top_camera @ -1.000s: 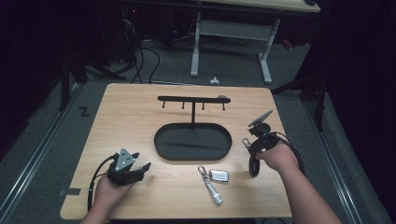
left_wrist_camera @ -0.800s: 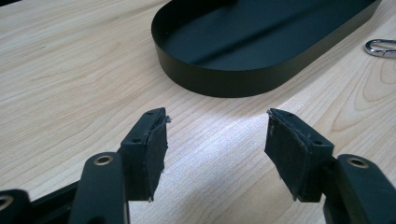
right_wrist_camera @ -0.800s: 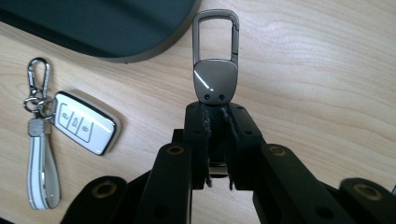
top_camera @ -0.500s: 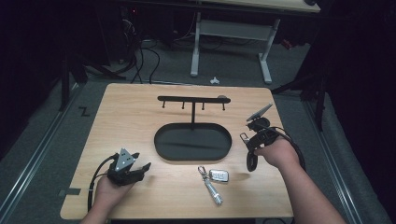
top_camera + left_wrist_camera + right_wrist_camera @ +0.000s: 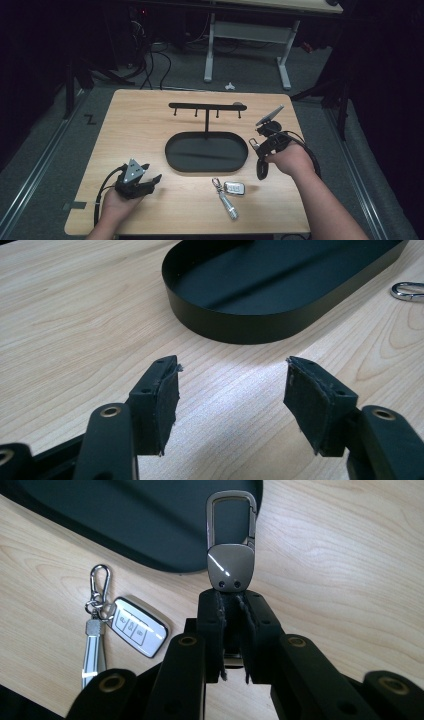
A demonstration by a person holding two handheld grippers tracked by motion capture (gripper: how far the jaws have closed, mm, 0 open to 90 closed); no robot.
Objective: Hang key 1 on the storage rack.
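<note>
Right tool [image 5: 231,605] pinches a silver metal carabiner keychain [image 5: 231,545] by its tail, clip ahead for hooking; left tool [image 5: 231,390] gapes empty

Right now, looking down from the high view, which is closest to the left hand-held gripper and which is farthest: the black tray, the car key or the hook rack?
From the left hand-held gripper:
1. Black tray, just up and to its right.
2. Car key, farther right along the table's near side.
3. Hook rack, standing behind the tray.
</note>
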